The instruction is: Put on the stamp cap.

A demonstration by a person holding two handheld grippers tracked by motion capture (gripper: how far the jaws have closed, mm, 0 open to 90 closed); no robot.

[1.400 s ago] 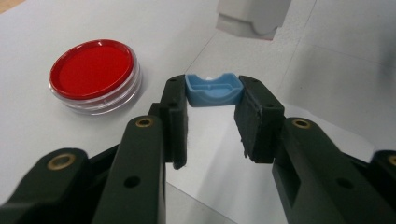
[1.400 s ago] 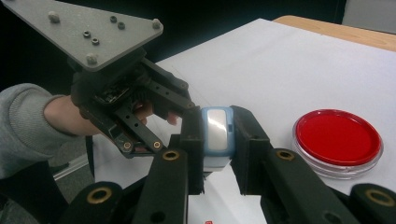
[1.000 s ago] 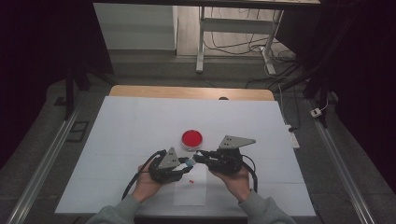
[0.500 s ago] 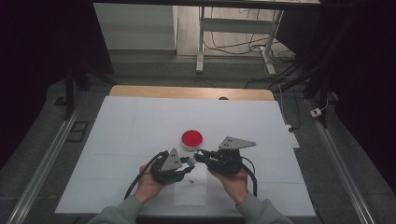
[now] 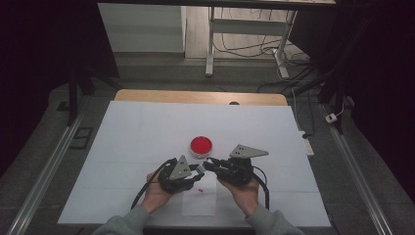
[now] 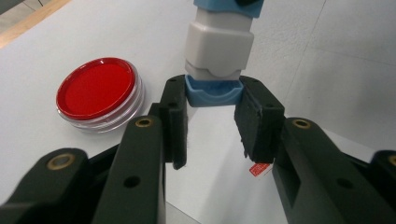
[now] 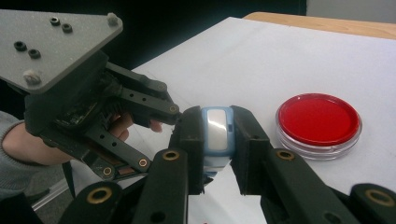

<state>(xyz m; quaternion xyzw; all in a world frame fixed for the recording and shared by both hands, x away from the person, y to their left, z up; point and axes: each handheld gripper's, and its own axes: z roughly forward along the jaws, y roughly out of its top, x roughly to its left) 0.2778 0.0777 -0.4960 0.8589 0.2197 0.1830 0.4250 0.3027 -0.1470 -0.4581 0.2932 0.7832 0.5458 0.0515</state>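
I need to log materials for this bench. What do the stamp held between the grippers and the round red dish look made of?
Stamp: likely moulded plastic, smooth matte white body with blue ends, soft rounded edges.
Round red dish: seemingly clear glossy plastic wall, see-through at the rim; the red inside looks flat and matte, possibly an ink pad.

Readable text: none on any thing in the views.
Small red tag (image 6: 259,169) on the white sheet: its marks are too small to read.

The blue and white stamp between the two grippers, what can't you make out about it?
- Stamp, left gripper view: top cut off by the frame edge.
- Right gripper view: the fingers cover its sides.
- High view: too small between the left gripper and right gripper.
- Red scrap: print unreadable.
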